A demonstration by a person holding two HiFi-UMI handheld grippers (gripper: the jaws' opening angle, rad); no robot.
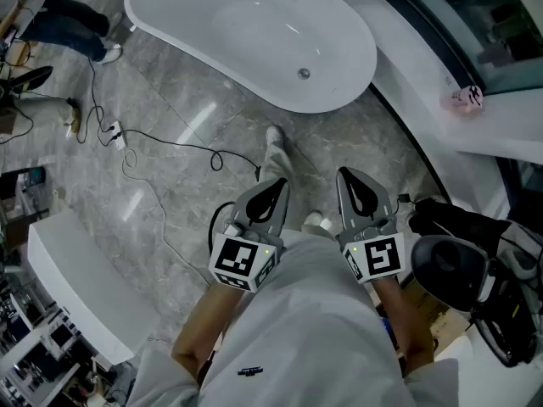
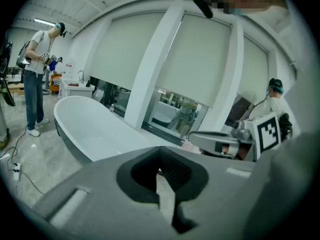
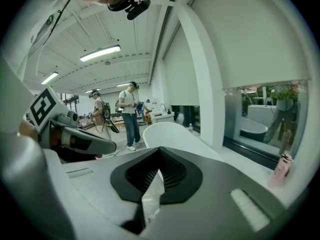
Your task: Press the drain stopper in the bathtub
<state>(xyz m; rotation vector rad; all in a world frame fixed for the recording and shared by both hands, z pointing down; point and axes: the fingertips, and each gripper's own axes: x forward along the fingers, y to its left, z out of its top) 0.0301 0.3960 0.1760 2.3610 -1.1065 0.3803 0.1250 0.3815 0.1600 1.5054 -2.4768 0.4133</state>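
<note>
A white oval bathtub stands on the grey marble floor ahead of me. Its small round metal drain stopper sits in the basin near the right end. My left gripper and right gripper are held side by side close to my body, well short of the tub, both pointing toward it. Both are shut with nothing between the jaws. The left gripper view shows the tub beyond the shut left gripper and the right gripper alongside. In the right gripper view the tub lies past the shut right gripper.
Black cables and a power strip trail over the floor at left. A person stands at the far left. A pink bottle rests on the white ledge at right. A white counter is at lower left, black gear at lower right.
</note>
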